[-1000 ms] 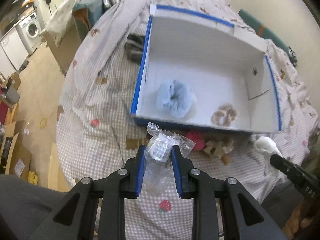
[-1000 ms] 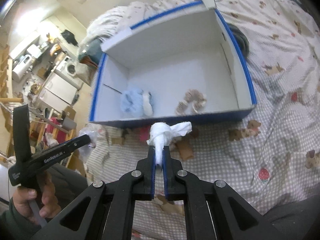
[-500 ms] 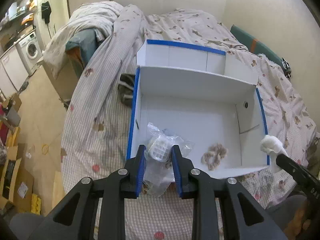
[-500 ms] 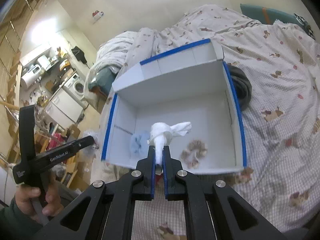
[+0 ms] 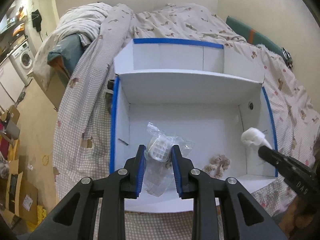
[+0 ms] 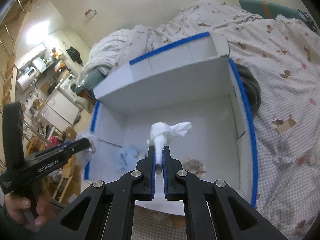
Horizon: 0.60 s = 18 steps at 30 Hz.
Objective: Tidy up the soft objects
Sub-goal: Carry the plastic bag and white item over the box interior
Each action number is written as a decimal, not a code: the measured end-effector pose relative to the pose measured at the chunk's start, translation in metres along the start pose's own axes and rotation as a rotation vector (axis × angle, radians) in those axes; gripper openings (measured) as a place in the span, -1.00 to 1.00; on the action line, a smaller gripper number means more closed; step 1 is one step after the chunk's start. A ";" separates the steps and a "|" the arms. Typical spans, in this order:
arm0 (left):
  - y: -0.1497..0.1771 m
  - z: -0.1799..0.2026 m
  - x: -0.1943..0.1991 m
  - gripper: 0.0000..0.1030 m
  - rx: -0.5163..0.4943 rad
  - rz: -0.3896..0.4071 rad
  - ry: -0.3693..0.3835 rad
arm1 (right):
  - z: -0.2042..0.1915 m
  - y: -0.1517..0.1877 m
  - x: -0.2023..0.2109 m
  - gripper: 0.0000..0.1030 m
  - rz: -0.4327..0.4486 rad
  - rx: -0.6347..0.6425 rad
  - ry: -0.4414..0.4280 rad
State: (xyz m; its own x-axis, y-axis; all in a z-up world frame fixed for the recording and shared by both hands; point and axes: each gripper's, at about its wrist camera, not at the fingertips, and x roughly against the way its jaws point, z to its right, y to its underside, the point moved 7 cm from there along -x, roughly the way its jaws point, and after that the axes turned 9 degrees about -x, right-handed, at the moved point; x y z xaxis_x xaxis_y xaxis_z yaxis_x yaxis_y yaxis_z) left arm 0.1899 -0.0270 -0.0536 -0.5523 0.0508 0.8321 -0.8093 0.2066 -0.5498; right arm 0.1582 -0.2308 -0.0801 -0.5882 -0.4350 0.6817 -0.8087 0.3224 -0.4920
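A white box with blue-taped rims lies open on the bed. My left gripper is shut on a clear plastic bag with a white item and holds it above the box's near left part. My right gripper is shut on a white knotted cloth, held above the box; this cloth shows at the right in the left wrist view. A beige scrunchie and a light blue fluffy scrunchie lie on the box floor.
The bed has a checked and bear-print cover. A dark object lies beside the box's right wall. A crumpled duvet is heaped at the far left. Cardboard boxes and a washing machine stand on the floor to the left.
Both grippers have risen and moved forward from the bed's near edge to above the box, each still holding its item. The box now fills the middle of both views.
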 end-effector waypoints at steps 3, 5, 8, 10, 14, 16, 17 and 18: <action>-0.001 0.007 -0.015 -0.55 -0.017 -0.012 0.001 | 0.001 0.006 -0.012 -0.85 -0.023 0.020 0.022; -0.002 0.011 -0.026 -0.55 -0.026 -0.023 0.001 | 0.003 0.010 -0.020 -0.85 -0.042 0.029 0.037; -0.001 0.017 -0.040 -0.55 -0.031 -0.031 0.015 | 0.005 0.016 -0.029 -0.85 -0.071 0.048 0.062; 0.002 0.022 -0.048 -0.55 -0.026 -0.038 0.060 | 0.008 0.020 -0.034 -0.85 -0.089 0.053 0.070; 0.006 0.031 -0.060 -0.55 -0.037 -0.062 0.095 | 0.011 0.023 -0.040 -0.85 -0.105 0.041 0.080; 0.008 0.035 -0.064 -0.55 -0.053 -0.062 0.091 | 0.012 0.023 -0.043 -0.85 -0.109 0.029 0.087; 0.009 0.035 -0.065 -0.55 -0.058 -0.063 0.089 | 0.013 0.023 -0.045 -0.85 -0.112 0.026 0.092; 0.009 0.035 -0.067 -0.55 -0.059 -0.066 0.088 | 0.014 0.024 -0.046 -0.85 -0.115 0.025 0.096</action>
State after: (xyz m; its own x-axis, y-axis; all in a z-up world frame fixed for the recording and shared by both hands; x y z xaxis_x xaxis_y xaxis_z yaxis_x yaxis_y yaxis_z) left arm 0.2120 -0.0631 -0.1169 -0.4763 0.1196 0.8711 -0.8289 0.2695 -0.4902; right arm 0.1658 -0.2152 -0.1308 -0.4892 -0.3848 0.7827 -0.8714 0.2539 -0.4198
